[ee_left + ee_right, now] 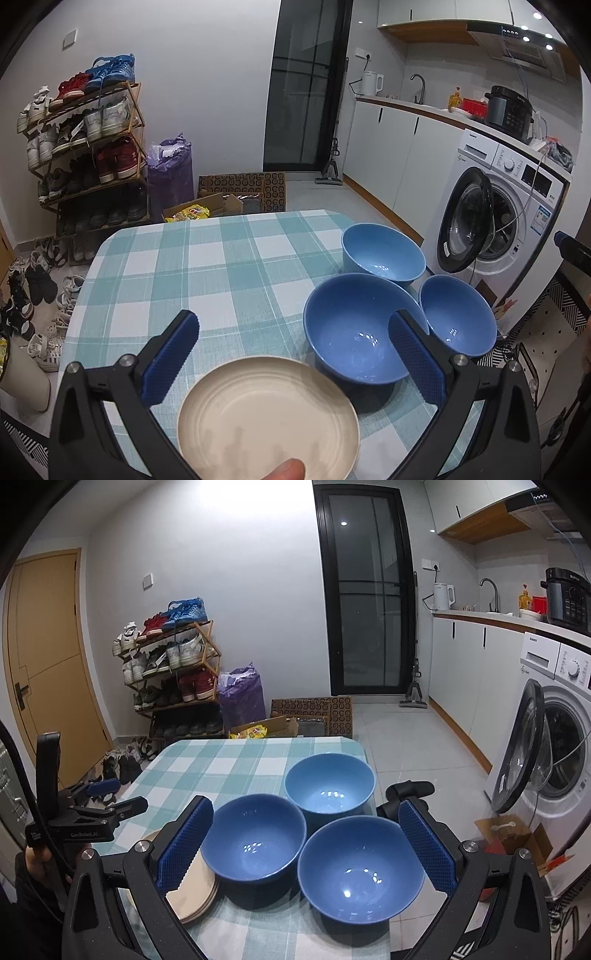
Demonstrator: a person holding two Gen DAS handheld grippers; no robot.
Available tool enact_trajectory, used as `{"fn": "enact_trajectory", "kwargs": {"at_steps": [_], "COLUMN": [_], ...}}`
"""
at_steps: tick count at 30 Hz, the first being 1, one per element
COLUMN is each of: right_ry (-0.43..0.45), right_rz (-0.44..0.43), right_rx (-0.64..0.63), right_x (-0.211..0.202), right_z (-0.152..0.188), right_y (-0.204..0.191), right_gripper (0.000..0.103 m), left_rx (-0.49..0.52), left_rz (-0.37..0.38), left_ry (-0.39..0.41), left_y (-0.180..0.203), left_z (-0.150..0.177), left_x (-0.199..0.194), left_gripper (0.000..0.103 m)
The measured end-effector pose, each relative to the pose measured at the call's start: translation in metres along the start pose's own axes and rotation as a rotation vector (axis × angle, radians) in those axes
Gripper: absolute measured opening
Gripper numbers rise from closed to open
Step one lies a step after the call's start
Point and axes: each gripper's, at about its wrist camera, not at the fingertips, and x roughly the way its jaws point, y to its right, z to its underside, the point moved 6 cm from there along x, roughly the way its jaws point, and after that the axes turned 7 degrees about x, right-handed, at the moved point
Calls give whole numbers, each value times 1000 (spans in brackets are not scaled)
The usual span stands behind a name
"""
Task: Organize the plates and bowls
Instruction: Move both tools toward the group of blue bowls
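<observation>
judging from here, we have both grippers [293, 332] [304, 821] spread wide, empty; stacked round beige plates [195, 893] sit at eight o'clock, three glossy blue bowls [255, 845] at two o'clock, unnested.

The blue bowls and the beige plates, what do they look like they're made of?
The blue bowls look like glazed ceramic, or possibly glossy melamine: sharp white light spots sit on their smooth insides. The beige plates look matte, perhaps wheat-straw plastic or unglazed stoneware: dull surface, faint rings, no glare. It's a stack, judging by the layered edges.
</observation>
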Motion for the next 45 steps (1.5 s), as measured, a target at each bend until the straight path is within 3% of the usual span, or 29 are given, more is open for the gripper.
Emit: {"fn": "enact_trajectory", "kwargs": {"at_steps": [23,39,45], "right_ry": [-63,-120,-156], "right_rz": [33,70,83], "right_rx": [42,110,136], "right_x": [63,118,140], "right_z": [-43,-40,-30], "right_y": [52,88,100], "right_gripper": [102,102,102], "left_rx": [49,62,81], "left_rz": [6,3,11], "left_ry": [-20,0,-54], "left_y": [27,39,43], "left_z": [-58,-80,-81], "left_x": [68,111,135], "left_gripper": [103,103,103]}}
